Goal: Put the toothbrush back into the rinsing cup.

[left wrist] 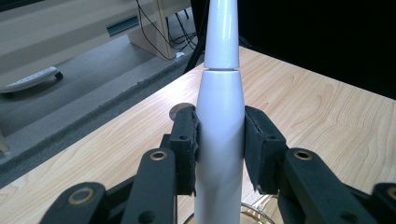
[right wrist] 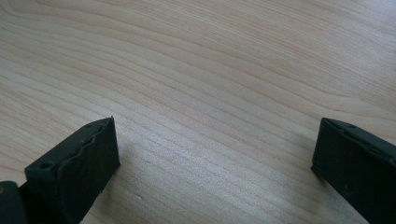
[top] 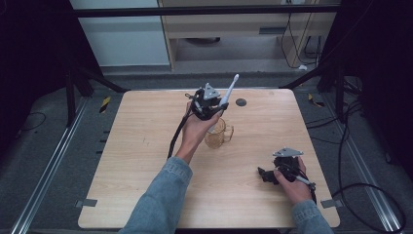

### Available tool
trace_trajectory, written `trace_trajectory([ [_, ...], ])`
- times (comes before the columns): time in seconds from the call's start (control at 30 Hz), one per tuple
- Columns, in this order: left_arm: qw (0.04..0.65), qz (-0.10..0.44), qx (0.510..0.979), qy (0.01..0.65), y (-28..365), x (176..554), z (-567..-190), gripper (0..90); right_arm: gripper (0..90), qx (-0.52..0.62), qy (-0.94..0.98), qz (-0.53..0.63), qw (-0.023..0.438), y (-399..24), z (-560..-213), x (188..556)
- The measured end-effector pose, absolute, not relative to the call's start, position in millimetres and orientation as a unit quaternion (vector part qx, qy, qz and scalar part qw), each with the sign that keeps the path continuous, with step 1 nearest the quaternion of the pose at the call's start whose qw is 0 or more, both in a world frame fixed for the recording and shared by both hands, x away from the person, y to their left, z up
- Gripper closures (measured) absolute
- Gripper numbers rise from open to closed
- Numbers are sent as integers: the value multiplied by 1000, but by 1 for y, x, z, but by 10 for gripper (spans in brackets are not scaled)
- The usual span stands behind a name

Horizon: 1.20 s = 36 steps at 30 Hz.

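A white electric toothbrush [top: 228, 92] is clamped in my left gripper [top: 214, 109], tilted with its head pointing up and away. In the left gripper view both black pads [left wrist: 187, 144] press on the toothbrush's white handle [left wrist: 220, 135]. Just below stands a clear amber glass mug [top: 217, 133] on the wooden table [top: 146, 161]; the toothbrush's lower end reaches down to its rim [left wrist: 254, 212]. My right gripper [top: 265, 174] rests low on the table at the front right, jaws wide apart with nothing but bare wood [right wrist: 210, 107] between them.
A small dark round disc [top: 240, 102] lies on the table behind the mug. Metal rails and cables run along the floor on both sides. A pale cabinet [top: 234, 24] stands beyond the table's far edge.
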<state>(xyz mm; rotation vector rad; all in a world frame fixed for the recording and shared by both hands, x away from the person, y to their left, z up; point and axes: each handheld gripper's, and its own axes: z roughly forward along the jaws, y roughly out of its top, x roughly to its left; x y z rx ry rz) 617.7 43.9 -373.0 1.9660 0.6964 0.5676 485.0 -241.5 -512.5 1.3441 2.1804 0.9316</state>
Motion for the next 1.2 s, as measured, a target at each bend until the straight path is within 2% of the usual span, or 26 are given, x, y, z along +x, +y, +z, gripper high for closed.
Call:
trace_trajectory([
  [1.2,451,227,817,279,43,616,-399,666,6,483,783,333,207,-242,-512,485],
])
